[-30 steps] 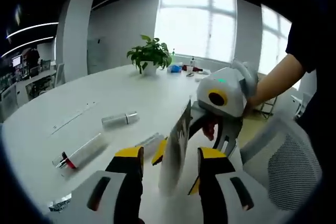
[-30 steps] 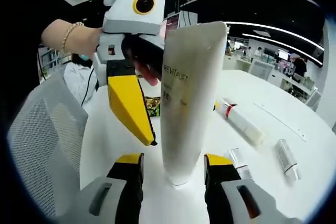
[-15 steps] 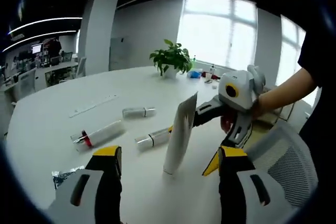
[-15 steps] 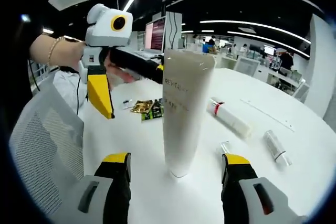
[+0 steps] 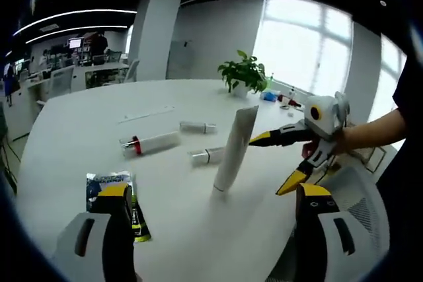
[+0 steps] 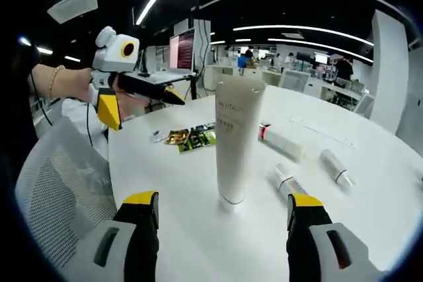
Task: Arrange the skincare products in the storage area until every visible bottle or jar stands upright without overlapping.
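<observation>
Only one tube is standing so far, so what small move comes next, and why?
Probably reach the right gripper, now open, past the upright white tube to the small tube lying just beyond it. It and two more tubes lie flat, and the task wants them upright.

Tube (image 6: 236,140) upright on table (image 6: 396,183) (three others (image 6: 283,143) lying behind).
</observation>
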`<state>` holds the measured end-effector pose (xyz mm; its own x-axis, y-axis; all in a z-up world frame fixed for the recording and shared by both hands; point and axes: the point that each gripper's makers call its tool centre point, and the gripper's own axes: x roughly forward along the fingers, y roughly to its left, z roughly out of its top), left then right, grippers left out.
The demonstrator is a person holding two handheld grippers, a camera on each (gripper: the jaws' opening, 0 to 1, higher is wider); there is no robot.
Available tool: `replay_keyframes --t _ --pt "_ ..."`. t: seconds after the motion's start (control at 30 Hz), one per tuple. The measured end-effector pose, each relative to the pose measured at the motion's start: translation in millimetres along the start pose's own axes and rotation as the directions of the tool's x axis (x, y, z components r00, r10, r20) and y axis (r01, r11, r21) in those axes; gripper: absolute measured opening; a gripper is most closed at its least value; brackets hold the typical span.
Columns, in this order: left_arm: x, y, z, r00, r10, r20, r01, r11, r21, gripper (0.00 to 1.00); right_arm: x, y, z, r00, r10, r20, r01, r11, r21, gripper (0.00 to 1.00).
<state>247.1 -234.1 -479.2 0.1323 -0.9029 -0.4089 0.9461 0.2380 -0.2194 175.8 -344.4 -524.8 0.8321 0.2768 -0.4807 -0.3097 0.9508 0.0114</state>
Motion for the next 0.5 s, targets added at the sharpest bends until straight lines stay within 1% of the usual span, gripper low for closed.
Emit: replay_keyframes --t 0.07,0.17,0.37,0.47,0.5 --pt "-7.8 2.1 -2.9 1.000 0.012 0.007 -0.012 1.000 -0.016 0.96 -4.5 2.6 -2.6 1.000 -0.008 0.002 0.008 1.000 0.004 0.83" --pt "-18.8 2.7 -12.4 1.000 0.024 -0.003 -0.024 0.999 -0.044 0.99 -12.7 9.1 -3.8 1.000 -0.021 0.007 0.021 1.000 0.000 0.83" --pt "-39.7 -1.9 -23.9 0.999 0.041 0.004 -0.040 0.998 -0.054 0.99 -24.2 16.9 -8.5 0.999 -0.040 0.011 0.040 0.999 -0.003 0.84" --pt "-47.8 -0.8 -32.9 0.999 0.046 -0.010 -0.046 0.998 -0.048 0.99 -31.3 22.7 -7.5 0.998 -0.050 0.026 0.050 0.999 0.016 0.85" --pt "-51.0 -1.0 -37.3 0.999 0.048 -0.021 -0.049 0.998 -0.047 0.99 -32.9 19.8 -7.6 0.998 -0.053 0.027 0.052 0.998 0.020 0.85"
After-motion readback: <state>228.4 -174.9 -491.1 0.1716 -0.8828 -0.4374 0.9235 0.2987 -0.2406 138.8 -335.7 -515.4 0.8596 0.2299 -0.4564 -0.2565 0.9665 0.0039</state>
